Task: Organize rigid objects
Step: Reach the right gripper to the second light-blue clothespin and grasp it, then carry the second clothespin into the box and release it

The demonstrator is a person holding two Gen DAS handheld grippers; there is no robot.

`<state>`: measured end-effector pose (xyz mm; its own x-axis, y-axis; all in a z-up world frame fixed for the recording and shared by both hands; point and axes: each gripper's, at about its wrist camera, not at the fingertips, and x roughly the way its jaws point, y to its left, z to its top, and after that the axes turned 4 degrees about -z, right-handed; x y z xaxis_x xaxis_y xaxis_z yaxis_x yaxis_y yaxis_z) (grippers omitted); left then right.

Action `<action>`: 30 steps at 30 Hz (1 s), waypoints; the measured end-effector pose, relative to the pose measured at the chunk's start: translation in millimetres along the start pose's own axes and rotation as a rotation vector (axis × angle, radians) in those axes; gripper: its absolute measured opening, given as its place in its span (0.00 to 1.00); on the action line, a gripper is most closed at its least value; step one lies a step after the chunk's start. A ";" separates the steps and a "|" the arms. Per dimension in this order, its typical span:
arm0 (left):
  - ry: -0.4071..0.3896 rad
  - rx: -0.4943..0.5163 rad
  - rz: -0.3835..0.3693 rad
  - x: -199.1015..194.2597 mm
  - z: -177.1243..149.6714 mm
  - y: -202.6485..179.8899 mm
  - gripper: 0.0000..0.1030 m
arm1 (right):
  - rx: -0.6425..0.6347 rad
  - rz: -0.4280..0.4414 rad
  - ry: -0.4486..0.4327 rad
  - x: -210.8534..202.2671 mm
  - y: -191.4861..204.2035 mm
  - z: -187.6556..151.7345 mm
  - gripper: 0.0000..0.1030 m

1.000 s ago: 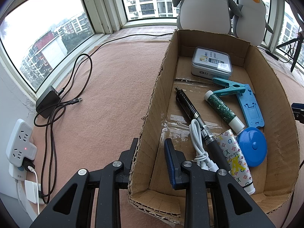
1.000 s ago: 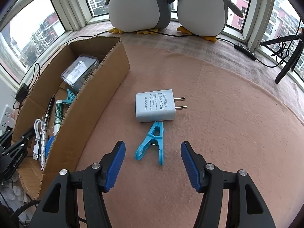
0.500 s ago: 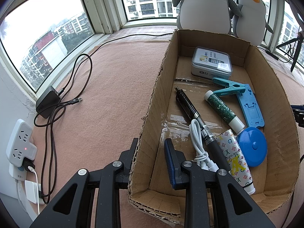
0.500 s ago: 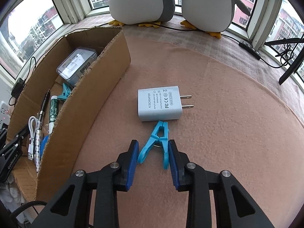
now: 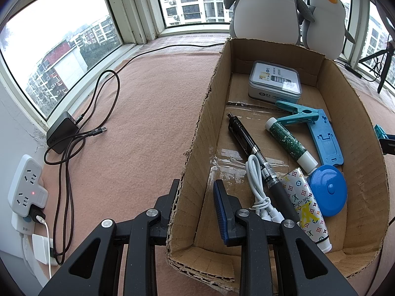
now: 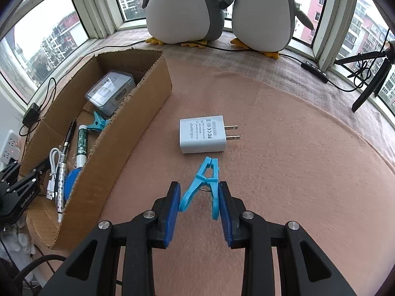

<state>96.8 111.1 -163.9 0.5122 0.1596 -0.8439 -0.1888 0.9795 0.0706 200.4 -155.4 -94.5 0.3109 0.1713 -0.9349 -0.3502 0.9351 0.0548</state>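
Note:
On the pink cloth, my right gripper (image 6: 199,187) is shut on the handle ends of a blue clothes peg (image 6: 209,162). The peg's tip points at a white plug charger (image 6: 202,138) just beyond it. To the left stands the open cardboard box (image 6: 138,133). My left gripper (image 5: 196,185) is shut on that box's left wall (image 5: 197,148), one finger outside and one inside. The box holds a grey tin (image 5: 274,81), a black pen (image 5: 246,143), a green tube (image 5: 288,143), a teal peg (image 5: 296,118), a blue stand (image 5: 327,138), a blue round case (image 5: 327,190), a white cable (image 5: 256,185) and a patterned tube (image 5: 306,207).
Two plush penguins (image 6: 187,7) stand at the window behind the box. A black adapter with its cable (image 5: 61,135) and a white power strip (image 5: 27,192) lie left of the box. A black tripod (image 6: 370,83) and a cable sit at the far right.
My right gripper's jaws have come together from wide apart onto the blue peg's handles. The left gripper and the box have not moved.

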 end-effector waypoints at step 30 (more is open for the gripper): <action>0.000 0.000 0.000 0.1 0.0 0.3 0.27 | -0.076 0.090 -0.171 -28.9 77.4 75.1 0.27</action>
<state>96.8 111.5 -163.9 0.5125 0.1594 -0.8438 -0.1887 0.9795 0.0704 230.7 -64.6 -36.9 0.4189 0.3093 -0.8537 -0.4472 0.8886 0.1025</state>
